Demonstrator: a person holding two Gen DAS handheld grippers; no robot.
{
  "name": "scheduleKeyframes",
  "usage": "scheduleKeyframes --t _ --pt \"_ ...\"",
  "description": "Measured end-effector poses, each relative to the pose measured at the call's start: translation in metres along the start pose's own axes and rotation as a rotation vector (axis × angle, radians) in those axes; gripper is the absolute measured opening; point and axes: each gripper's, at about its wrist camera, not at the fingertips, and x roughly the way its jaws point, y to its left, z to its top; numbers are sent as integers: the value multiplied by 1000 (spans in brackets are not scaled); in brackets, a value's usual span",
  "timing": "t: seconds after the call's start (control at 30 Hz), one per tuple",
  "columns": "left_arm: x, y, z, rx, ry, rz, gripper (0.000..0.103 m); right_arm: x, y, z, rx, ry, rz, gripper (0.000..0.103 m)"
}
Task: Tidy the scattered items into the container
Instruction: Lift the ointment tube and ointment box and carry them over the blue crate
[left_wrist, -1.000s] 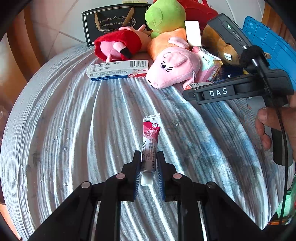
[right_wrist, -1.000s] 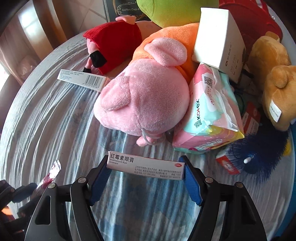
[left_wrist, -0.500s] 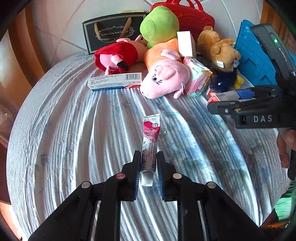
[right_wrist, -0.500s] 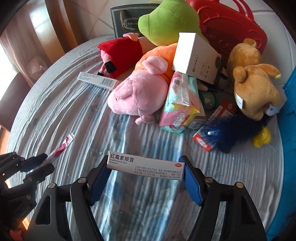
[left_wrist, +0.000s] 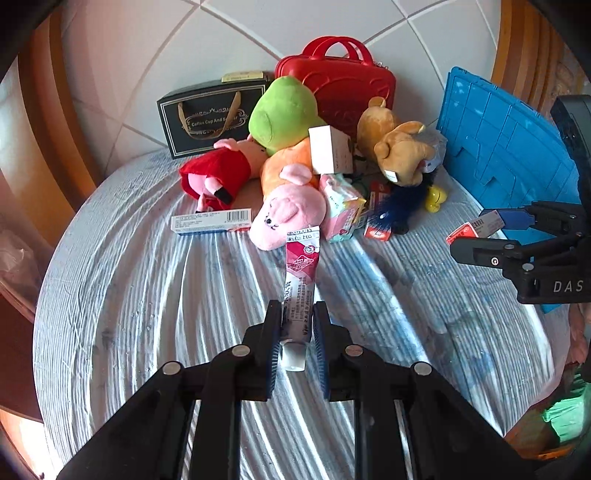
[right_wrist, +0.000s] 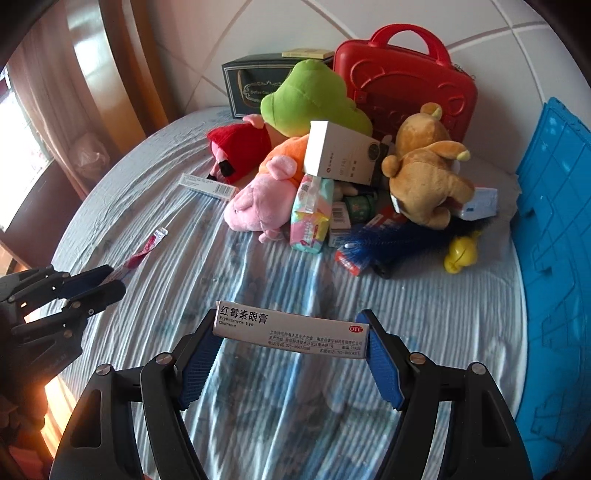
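Because the left gripper (left_wrist: 298, 334) pinches the pink tube (left_wrist: 300, 284) only near its capped end, most of the soft body sticks out unsupported, and I'd worry it could droop or slide loose on the way over. Its long axis runs straight ahead along the fingers, flat crimped end pointing toward the pile of toys (left_wrist: 291, 206), held above the striped cloth (left_wrist: 147, 295). The right gripper (right_wrist: 291, 343) is clamped on the ends of the ointment box (right_wrist: 291, 334), which lies crosswise, left to right; squeezed endwise like that, the thin carton might buckle or pivot out. The blue crate (right_wrist: 554, 266) stands at the right edge, just beside the clutter, so either load could clip its rim going in.
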Motion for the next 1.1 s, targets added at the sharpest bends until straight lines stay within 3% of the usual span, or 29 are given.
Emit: scheduleKeyframes --t 0.57,1.1 --pt "-79 -52 49 16 -156 25 17 -122 -43 -5 -8 -160 54 73" --pt "-118 -145 106 55 -261 8 17 -200 -116 -10 -22 -257 59 73"
